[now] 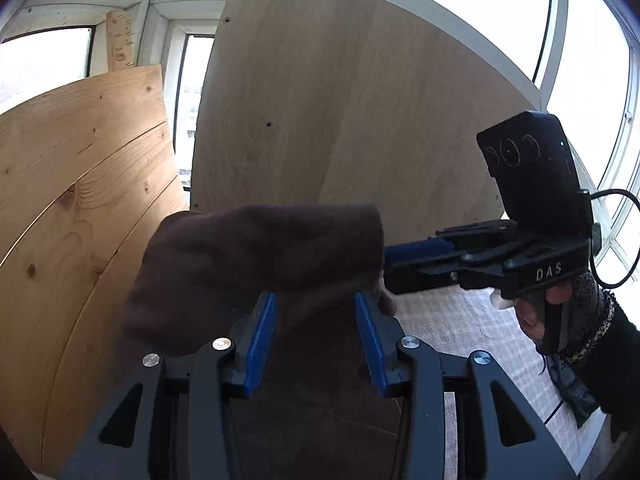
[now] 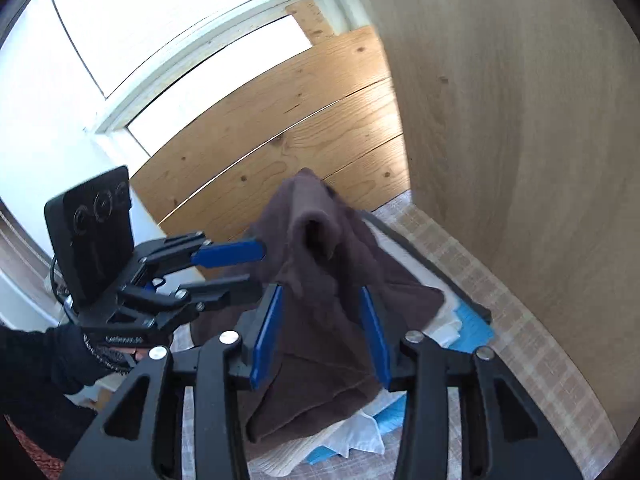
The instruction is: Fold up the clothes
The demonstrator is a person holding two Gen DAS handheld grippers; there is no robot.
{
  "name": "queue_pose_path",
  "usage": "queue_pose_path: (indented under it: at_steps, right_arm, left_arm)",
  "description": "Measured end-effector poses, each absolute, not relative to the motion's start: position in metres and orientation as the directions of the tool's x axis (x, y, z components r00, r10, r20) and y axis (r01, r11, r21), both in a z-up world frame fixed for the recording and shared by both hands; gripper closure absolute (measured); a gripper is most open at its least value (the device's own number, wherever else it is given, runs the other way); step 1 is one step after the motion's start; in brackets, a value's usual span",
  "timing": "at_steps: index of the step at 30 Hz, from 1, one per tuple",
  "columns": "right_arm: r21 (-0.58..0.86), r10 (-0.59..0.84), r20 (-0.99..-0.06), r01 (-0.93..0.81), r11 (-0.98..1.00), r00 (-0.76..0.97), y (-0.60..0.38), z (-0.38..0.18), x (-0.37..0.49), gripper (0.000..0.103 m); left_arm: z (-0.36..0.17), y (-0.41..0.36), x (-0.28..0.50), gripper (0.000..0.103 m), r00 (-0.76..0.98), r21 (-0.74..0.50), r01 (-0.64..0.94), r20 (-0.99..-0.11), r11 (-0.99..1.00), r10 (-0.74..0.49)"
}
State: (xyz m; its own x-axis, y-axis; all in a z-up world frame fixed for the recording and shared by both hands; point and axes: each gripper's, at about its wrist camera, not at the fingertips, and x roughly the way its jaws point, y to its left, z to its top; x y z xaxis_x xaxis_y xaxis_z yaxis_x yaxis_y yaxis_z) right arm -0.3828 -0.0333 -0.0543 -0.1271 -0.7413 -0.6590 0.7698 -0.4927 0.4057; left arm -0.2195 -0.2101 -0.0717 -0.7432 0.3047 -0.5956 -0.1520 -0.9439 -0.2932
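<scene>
A dark brown towel is lifted off the table, and both grippers meet at it. In the left wrist view my left gripper has its blue pads pressed against a thick bunch of the towel, which flops over beyond the tips. My right gripper comes in from the right and pinches the same bunch at its right edge. In the right wrist view the towel rises to a peak between the pads of my right gripper and hangs down to the table. My left gripper holds its left side.
Under the towel lies a stack of folded white cloths and blue cloths on a checked tablecloth. Tall wooden panels and pine boards stand close behind, with windows beyond. A hand in a dark sleeve holds each tool.
</scene>
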Motion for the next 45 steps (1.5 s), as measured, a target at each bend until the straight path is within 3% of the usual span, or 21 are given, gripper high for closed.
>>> queue_pose_path:
  at_steps: [3, 5, 9, 10, 11, 13, 17, 20, 21, 22, 23, 29, 36, 40, 45]
  right_arm:
    - [0.394, -0.719, -0.671, 0.734, -0.553, -0.181, -0.01, -0.054, -0.392, 0.06]
    - [0.382, -0.708, -0.681, 0.733, -0.563, -0.189, -0.008, -0.056, -0.391, 0.06]
    - [0.329, -0.681, -0.703, 0.755, -0.567, -0.206, -0.015, -0.061, -0.386, 0.061]
    - [0.312, -0.675, -0.703, 0.756, -0.576, -0.225, -0.013, -0.06, -0.387, 0.061]
    - [0.314, -0.684, -0.692, 0.757, -0.573, -0.23, -0.011, -0.058, -0.387, 0.061]
    - [0.319, -0.702, -0.67, 0.76, -0.567, -0.241, -0.009, -0.056, -0.388, 0.061]
    - [0.416, -0.772, -0.601, 0.744, -0.523, -0.207, -0.002, -0.052, -0.396, 0.061]
    - [0.357, -0.749, -0.616, 0.762, -0.541, -0.243, -0.013, -0.051, -0.396, 0.064]
    - [0.379, -0.762, -0.611, 0.767, -0.517, -0.212, -0.018, -0.052, -0.395, 0.084]
    - [0.398, -0.773, -0.607, 0.772, -0.496, -0.183, -0.024, -0.053, -0.395, 0.095]
    - [0.401, -0.778, -0.606, 0.78, -0.48, -0.166, -0.031, -0.052, -0.393, 0.099]
    - [0.399, -0.806, -0.578, 0.817, -0.417, -0.129, -0.073, -0.051, -0.399, 0.099]
    - [0.565, -0.847, -0.528, 0.771, -0.294, 0.063, -0.111, -0.085, -0.408, 0.098]
    - [0.546, -0.8, -0.584, 0.796, -0.262, 0.137, -0.108, -0.099, -0.385, 0.096]
    - [0.477, -0.718, -0.696, 0.744, -0.467, -0.005, -0.053, -0.104, -0.395, 0.098]
  left_arm:
    - [-0.076, -0.208, -0.226, 0.051, -0.731, -0.314, -0.135, -0.609, -0.94, 0.308]
    - [-0.079, -0.207, -0.231, 0.035, -0.722, -0.328, -0.123, -0.618, -0.937, 0.311]
    - [-0.085, -0.205, -0.24, 0.032, -0.705, -0.355, -0.098, -0.635, -0.93, 0.316]
    - [-0.086, -0.204, -0.243, 0.04, -0.701, -0.361, -0.092, -0.639, -0.928, 0.318]
    - [-0.088, -0.204, -0.245, 0.06, -0.696, -0.368, -0.086, -0.643, -0.926, 0.32]
    - [-0.091, -0.203, -0.25, 0.074, -0.687, -0.38, -0.073, -0.651, -0.922, 0.323]
    - [-0.083, -0.214, -0.24, 0.089, -0.695, -0.4, -0.076, -0.635, -0.913, 0.337]
    - [-0.069, -0.22, -0.228, 0.091, -0.708, -0.375, -0.094, -0.626, -0.922, 0.327]
    - [-0.065, -0.222, -0.224, 0.091, -0.708, -0.385, -0.102, -0.619, -0.917, 0.339]
    - [-0.062, -0.223, -0.222, 0.091, -0.71, -0.384, -0.112, -0.614, -0.916, 0.345]
    - [-0.059, -0.223, -0.218, 0.091, -0.713, -0.378, -0.118, -0.611, -0.918, 0.343]
    - [-0.043, -0.235, -0.204, 0.091, -0.718, -0.39, -0.136, -0.594, -0.911, 0.362]
    - [-0.022, -0.244, -0.197, 0.091, -0.737, -0.35, -0.146, -0.586, -0.926, 0.337]
    - [-0.031, -0.246, -0.214, 0.087, -0.718, -0.384, -0.172, -0.581, -0.907, 0.382]
    - [-0.081, -0.218, -0.263, 0.074, -0.611, -0.371, -0.2, -0.676, -0.907, 0.412]
